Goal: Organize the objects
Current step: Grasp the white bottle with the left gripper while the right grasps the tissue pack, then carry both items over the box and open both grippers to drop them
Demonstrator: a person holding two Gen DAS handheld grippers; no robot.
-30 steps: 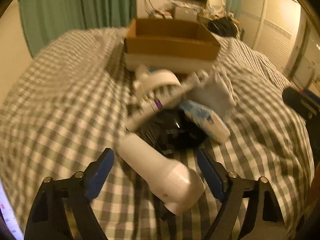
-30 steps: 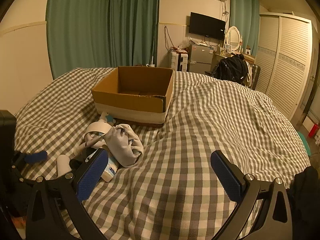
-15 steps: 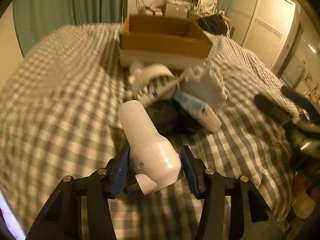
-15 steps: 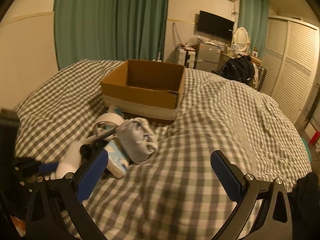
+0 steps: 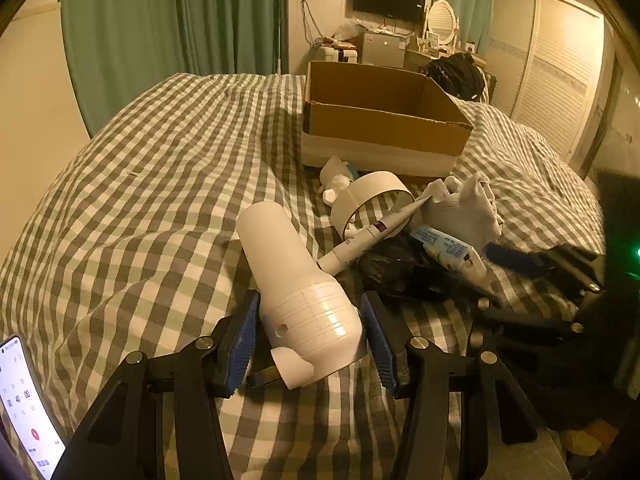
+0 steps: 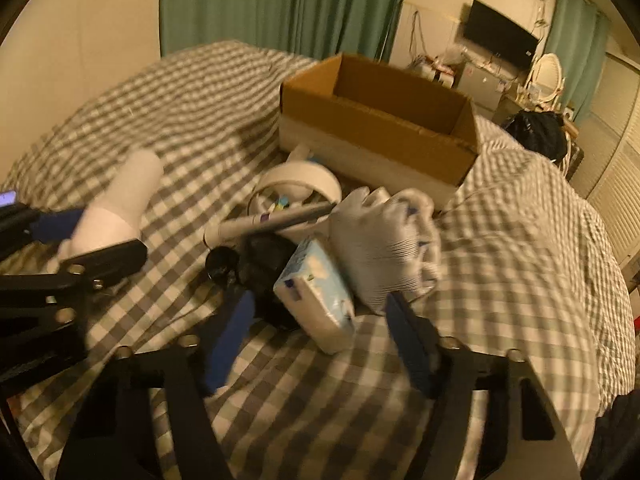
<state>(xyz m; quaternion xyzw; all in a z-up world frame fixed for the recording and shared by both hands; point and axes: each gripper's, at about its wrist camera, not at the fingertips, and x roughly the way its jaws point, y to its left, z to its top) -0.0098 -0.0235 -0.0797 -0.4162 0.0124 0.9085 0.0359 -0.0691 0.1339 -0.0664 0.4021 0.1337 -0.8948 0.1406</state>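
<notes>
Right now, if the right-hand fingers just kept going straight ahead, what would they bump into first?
Probably the blue-and-white tissue pack, lying right between the open right gripper fingers; the grey glove sits just beyond. The frame is blurred, so depth is uncertain.

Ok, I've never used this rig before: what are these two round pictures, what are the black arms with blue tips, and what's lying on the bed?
No robot here: a person holds a two-finger gripper in each hand, and each carries a wide-angle camera looking along its fingers. The black arms with blue pads are the jaws.

Left camera view: the left gripper has its jaws closed on the wide end of a white bottle.

Right camera view: the right gripper is open, reaching toward a pile on the checked bedspread: a pale blue tissue pack, a white glove, a tape roll, a tube and something black I cannot identify. Behind them sits an open cardboard box.
</notes>
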